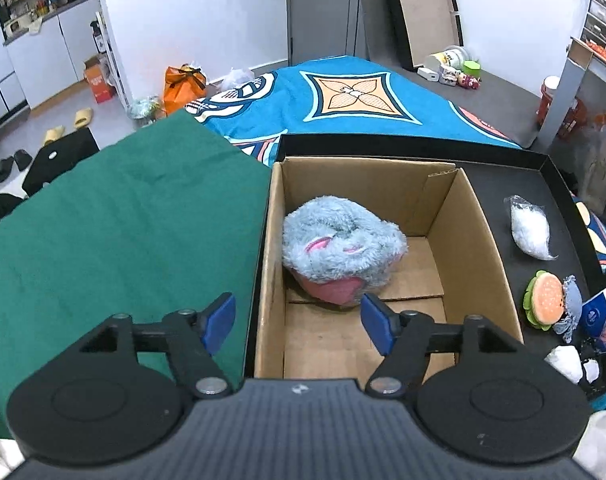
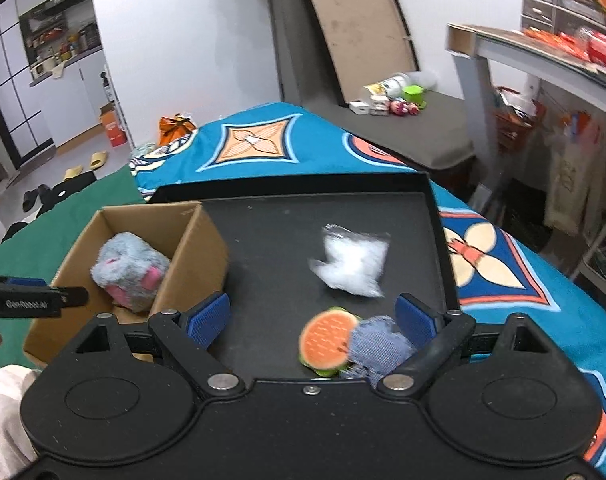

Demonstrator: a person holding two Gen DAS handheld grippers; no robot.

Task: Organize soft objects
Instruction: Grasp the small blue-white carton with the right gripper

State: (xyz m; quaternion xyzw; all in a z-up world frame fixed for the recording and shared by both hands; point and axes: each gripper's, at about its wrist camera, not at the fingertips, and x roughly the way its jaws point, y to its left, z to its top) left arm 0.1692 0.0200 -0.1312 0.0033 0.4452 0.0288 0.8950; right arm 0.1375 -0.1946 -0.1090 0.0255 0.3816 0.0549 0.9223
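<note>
A grey and pink plush toy [image 1: 341, 250] lies inside a cardboard box [image 1: 479, 232]; it also shows in the right wrist view [image 2: 129, 270], in the box [image 2: 195, 240]. My left gripper [image 1: 299, 322] is open and empty above the box's near end. On the black tray [image 2: 271, 232] lie a white stuffing bag [image 2: 353, 260], a plush burger [image 2: 327, 340] and a blue denim piece [image 2: 379, 344]. My right gripper [image 2: 313, 318] is open and empty, just above the burger. The left wrist view shows the bag [image 1: 529, 230] and burger [image 1: 543, 300] right of the box.
A green cloth [image 1: 123, 232] covers the surface left of the box. A blue patterned blanket [image 1: 343, 96] lies beyond the tray. A small blue and white package [image 1: 605, 318] sits at the tray's right edge. A table with shelves [image 2: 543, 52] stands at the right.
</note>
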